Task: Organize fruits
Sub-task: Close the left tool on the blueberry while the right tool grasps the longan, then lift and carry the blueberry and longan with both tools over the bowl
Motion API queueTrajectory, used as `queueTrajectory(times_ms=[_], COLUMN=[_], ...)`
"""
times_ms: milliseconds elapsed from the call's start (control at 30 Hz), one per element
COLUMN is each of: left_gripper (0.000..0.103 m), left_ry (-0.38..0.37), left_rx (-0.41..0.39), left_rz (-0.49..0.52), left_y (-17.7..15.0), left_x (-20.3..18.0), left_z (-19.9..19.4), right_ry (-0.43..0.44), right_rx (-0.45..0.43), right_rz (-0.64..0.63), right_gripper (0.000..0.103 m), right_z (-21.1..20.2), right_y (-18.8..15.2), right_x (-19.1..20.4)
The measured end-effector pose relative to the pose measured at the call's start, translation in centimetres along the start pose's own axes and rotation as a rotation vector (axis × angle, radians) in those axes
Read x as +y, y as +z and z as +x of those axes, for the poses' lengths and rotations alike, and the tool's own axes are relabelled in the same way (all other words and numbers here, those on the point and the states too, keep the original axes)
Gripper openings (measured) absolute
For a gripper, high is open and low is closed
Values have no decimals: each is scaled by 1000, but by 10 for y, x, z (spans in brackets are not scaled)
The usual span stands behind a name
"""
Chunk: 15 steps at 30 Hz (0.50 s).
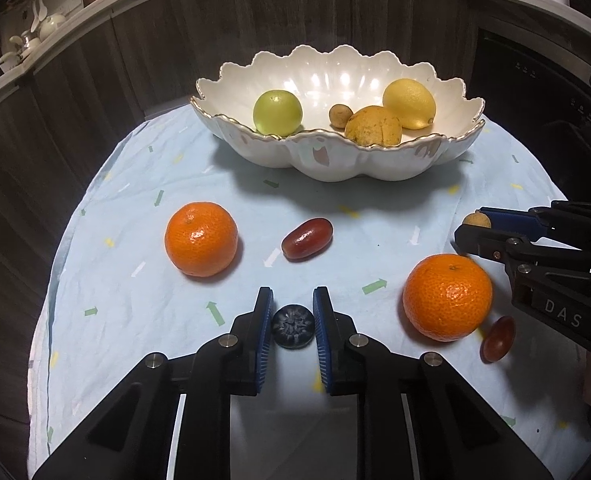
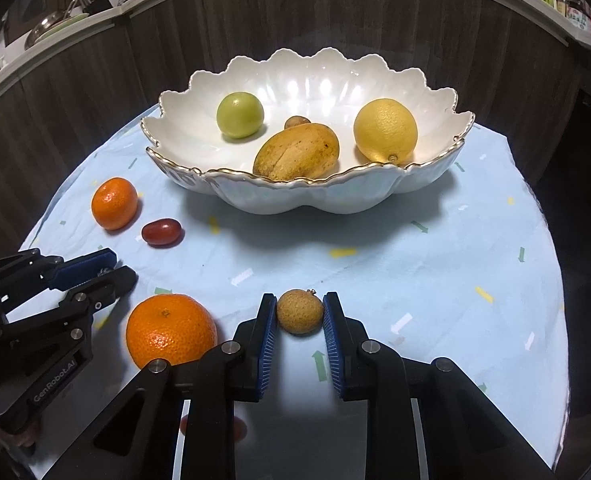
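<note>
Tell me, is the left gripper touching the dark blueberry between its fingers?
Touching. The left wrist view shows the left gripper with both blue pads pressed against the blueberry, no gap either side.

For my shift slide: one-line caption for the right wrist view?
Right gripper shut on a longan on the blue cloth, before the scalloped bowl.

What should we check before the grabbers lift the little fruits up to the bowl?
1. Left gripper shut on the dark blueberry: ok.
2. Right gripper shut on the tan longan: ok.
3. Free space in the white bowl between the green fruit and the mango: ok.
4. Near orange clear of the right gripper: ok, beside it, not touching.
5. Grips firm enough for lifting: cannot tell.
6. Fruits still left on the cloth: not ok, oranges and red ones remain.
</note>
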<state>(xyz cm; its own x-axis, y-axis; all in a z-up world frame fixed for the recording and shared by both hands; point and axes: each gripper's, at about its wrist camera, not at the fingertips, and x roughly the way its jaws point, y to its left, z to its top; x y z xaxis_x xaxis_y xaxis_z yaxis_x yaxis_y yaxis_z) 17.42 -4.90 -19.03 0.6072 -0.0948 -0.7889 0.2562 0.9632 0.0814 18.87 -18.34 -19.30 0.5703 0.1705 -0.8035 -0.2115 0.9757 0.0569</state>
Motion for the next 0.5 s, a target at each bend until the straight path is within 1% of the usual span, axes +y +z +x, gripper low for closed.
queueTrajectory(times_ms=[500], left_gripper=[21], left_ry=[3], left_rx=[-44], left_rz=[-2], left_y=[8], left_x=[1], left_z=[-23], right_ry=[-3], right_rx=[-40], right_rz=[10], right_gripper=[25], right_z=[-27], right_y=[5], right_x=[4])
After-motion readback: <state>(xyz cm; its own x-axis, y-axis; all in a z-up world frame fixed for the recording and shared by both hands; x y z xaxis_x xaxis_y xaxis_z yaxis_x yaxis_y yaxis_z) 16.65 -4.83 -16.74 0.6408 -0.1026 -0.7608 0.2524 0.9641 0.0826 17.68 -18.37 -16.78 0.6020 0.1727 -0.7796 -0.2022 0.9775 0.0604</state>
